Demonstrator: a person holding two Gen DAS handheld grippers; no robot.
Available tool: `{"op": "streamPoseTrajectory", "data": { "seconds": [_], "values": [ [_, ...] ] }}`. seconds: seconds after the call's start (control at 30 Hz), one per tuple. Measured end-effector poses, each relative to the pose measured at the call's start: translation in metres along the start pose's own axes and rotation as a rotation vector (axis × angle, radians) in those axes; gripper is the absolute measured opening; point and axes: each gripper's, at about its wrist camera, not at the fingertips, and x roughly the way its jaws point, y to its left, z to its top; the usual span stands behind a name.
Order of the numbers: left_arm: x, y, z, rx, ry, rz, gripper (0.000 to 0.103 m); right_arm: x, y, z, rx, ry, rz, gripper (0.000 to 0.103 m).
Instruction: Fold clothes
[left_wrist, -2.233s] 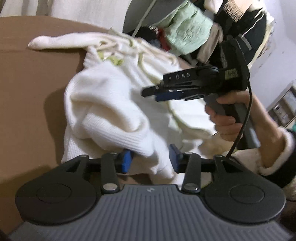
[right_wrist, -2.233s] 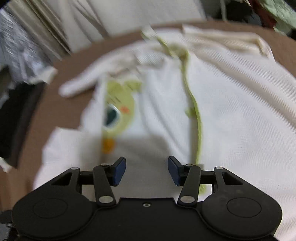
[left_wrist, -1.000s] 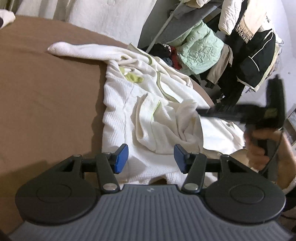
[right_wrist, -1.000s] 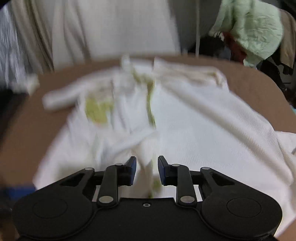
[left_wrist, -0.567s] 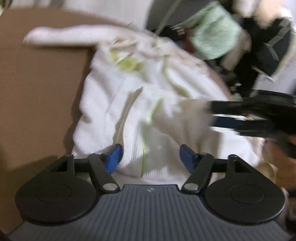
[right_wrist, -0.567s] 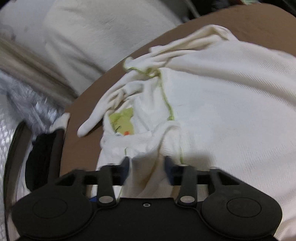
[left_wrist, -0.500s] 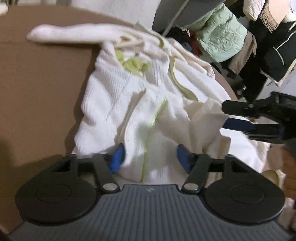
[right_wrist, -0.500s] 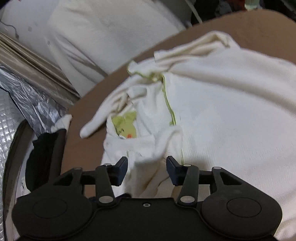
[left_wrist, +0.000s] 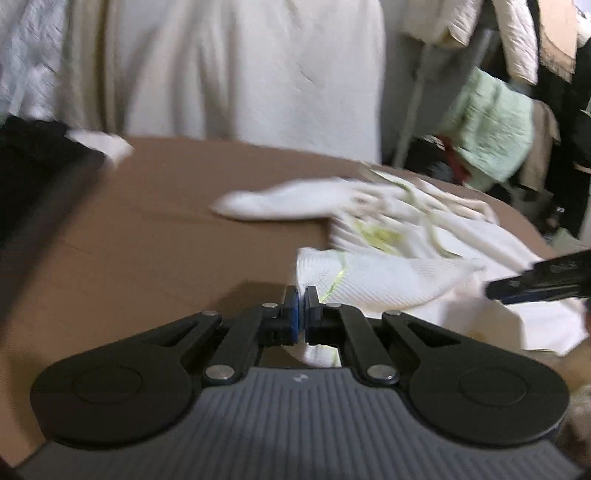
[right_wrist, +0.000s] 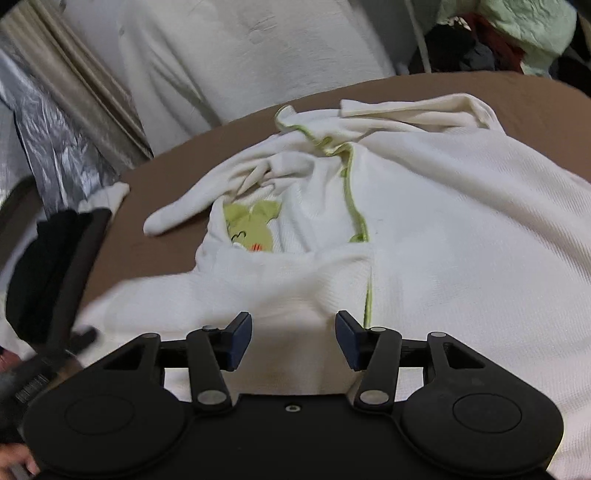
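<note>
A white waffle-knit garment (right_wrist: 461, 236) with lime-green trim and a green cartoon patch (right_wrist: 251, 229) lies spread on a brown table (left_wrist: 147, 236). One sleeve (left_wrist: 280, 201) stretches to the left. My left gripper (left_wrist: 301, 312) is shut on the garment's near edge, and a fold of it (left_wrist: 376, 273) rises to the pads. My right gripper (right_wrist: 293, 338) hovers over the garment's lower front. Its jaws are opening, with cloth under them and nothing pinched. In the left wrist view the right gripper (left_wrist: 495, 290) pokes in from the right edge.
A pale curtain (left_wrist: 240, 66) hangs behind the table. Jackets, one quilted green (left_wrist: 491, 129), are heaped at the back right. A black object (right_wrist: 48, 273) and silver foil (right_wrist: 55, 147) sit off the table's left edge. A hand (right_wrist: 11, 458) shows at the lower left.
My left gripper has closed on the garment's near edge and lifted, so its view now tilts toward the curtain. My right gripper has opened and let go of the fold it held.
</note>
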Motion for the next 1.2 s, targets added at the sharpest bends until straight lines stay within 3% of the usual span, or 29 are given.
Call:
{"op": "streamPoseTrajectory", "data": {
  "seconds": [0.17,0.3,0.4,0.5,0.6,0.67,0.77,0.87,0.93,1.0,1.07,1.17,1.2],
  "values": [
    [-0.023,0.058,0.023,0.04,-0.081,0.17,0.002,-0.025,0.011,0.001,-0.02,-0.105,0.051,0.059],
    [-0.028,0.122,0.034,0.11,-0.135,0.418,0.002,-0.028,0.025,-0.006,-0.096,-0.091,0.118,0.059],
    [-0.036,0.172,0.028,0.006,-0.151,0.518,0.002,-0.009,0.045,-0.021,-0.195,-0.038,0.104,0.059],
    [-0.05,0.211,0.02,-0.055,-0.22,0.664,0.002,0.007,0.061,-0.036,-0.279,-0.008,0.06,0.059],
    [-0.065,0.257,0.014,-0.187,-0.269,0.696,0.003,0.023,0.069,-0.045,-0.308,0.071,0.105,0.059],
    [-0.064,0.281,0.01,-0.268,-0.253,0.718,0.004,0.036,0.076,-0.053,-0.343,0.129,0.11,0.059],
    [-0.052,0.287,0.006,-0.281,-0.234,0.791,0.017,0.043,0.092,-0.059,-0.372,0.207,0.114,0.059],
    [-0.05,0.266,0.004,-0.179,-0.236,0.843,0.032,0.047,0.11,-0.061,-0.391,0.276,0.125,0.059],
    [-0.052,0.251,0.001,-0.117,-0.218,0.848,0.038,0.032,0.122,-0.048,-0.396,0.288,0.138,0.059],
    [-0.059,0.246,-0.003,-0.111,-0.2,0.803,0.044,0.009,0.135,-0.026,-0.381,0.298,0.137,0.059],
    [-0.066,0.247,-0.005,-0.15,-0.161,0.659,0.045,-0.016,0.144,-0.001,-0.326,0.332,0.157,0.059],
    [-0.061,0.239,-0.011,-0.188,-0.071,0.445,0.045,-0.044,0.158,0.023,-0.232,0.462,0.166,0.059],
    [-0.059,0.23,-0.013,-0.157,-0.053,0.432,0.045,-0.052,0.165,0.029,-0.221,0.493,0.138,0.059]
  ]
}}
